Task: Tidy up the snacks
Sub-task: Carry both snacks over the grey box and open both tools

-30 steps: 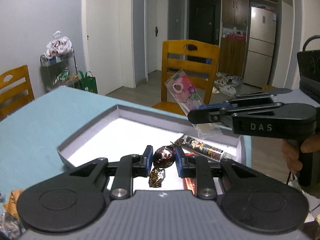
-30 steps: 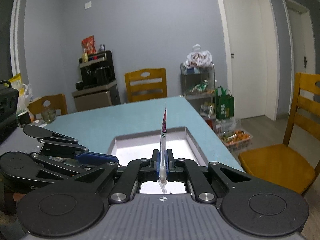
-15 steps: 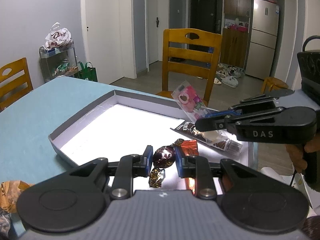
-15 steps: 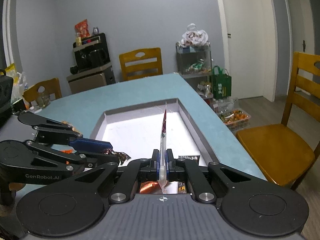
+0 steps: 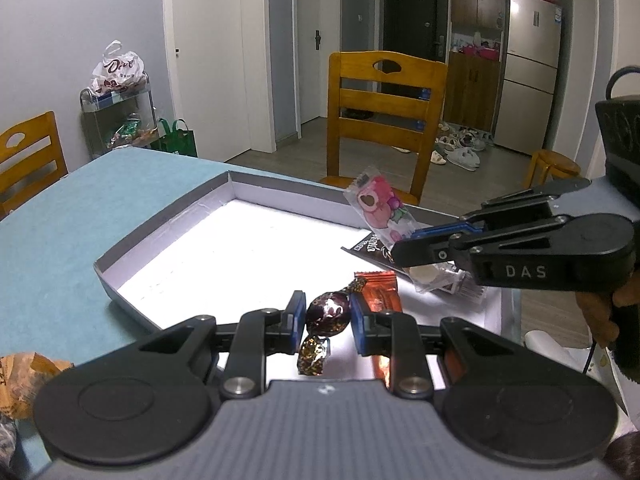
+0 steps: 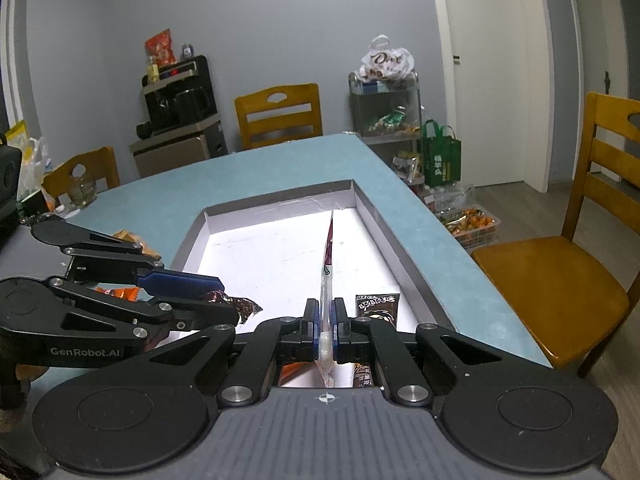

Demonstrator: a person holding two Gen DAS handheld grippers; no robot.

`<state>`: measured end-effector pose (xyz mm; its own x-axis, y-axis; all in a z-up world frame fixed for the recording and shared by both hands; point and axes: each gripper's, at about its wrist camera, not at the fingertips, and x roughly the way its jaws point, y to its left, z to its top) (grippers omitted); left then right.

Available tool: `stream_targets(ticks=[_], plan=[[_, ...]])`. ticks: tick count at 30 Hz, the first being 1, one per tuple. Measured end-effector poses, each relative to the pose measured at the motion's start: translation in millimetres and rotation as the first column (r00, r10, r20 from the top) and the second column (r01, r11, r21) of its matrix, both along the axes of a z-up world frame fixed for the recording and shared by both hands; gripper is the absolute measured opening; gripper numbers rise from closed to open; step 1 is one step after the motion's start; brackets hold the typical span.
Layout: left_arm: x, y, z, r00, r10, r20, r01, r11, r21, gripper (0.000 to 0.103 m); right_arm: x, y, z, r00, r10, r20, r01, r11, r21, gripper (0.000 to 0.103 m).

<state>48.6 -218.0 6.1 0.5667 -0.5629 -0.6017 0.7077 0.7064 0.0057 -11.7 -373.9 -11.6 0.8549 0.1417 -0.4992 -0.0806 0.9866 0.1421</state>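
Brown shiny foil wraps the chocolate candy (image 5: 329, 312) that the left gripper (image 5: 327, 318) holds between its blue pads, closed on it from both sides, low over the near edge of the shallow grey tray (image 5: 168, 220). The right gripper (image 5: 404, 250) is closed flat on a clear pouch with a pink bear (image 5: 378, 210), which stands up from its jaws over the right side of the tray; in the right wrist view this pouch (image 6: 328, 264) shows only as a thin edge. Inside the tray, near its right edge, lie a dark printed stick packet (image 6: 376, 306) and an orange wrapper (image 5: 378, 290); most of the white floor is bare. The tray sits near the right edge of the blue-green table (image 5: 80, 216), and other loose wrappers (image 5: 24, 376) lie on the table at its left. I judge that both snacks are about to be put down. To do this well, each gripper should go low to a bare part of the floor, apart from the other, and open only there, so that the round candy does not roll and the pouch lies flat beside the stick packet, not across it.
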Motion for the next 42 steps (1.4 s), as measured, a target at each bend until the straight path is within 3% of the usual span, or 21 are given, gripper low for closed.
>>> stream_targets(ticks=[35,42], plan=[[-2.4,-2.7,-15.0,1.000,0.000,-0.019,0.000,1.000,0.011,0.023,-6.2,2.3,1.1,1.000,0.007,-0.002,-0.007,1.000,0.004,0.011],[-2.9,4.9,-11.4,1.000,0.028,0.001,-0.028,0.999,-0.016,0.043,-9.6,0.2,2.3,1.000,0.001,0.005,-0.001,1.000,0.008,0.011]])
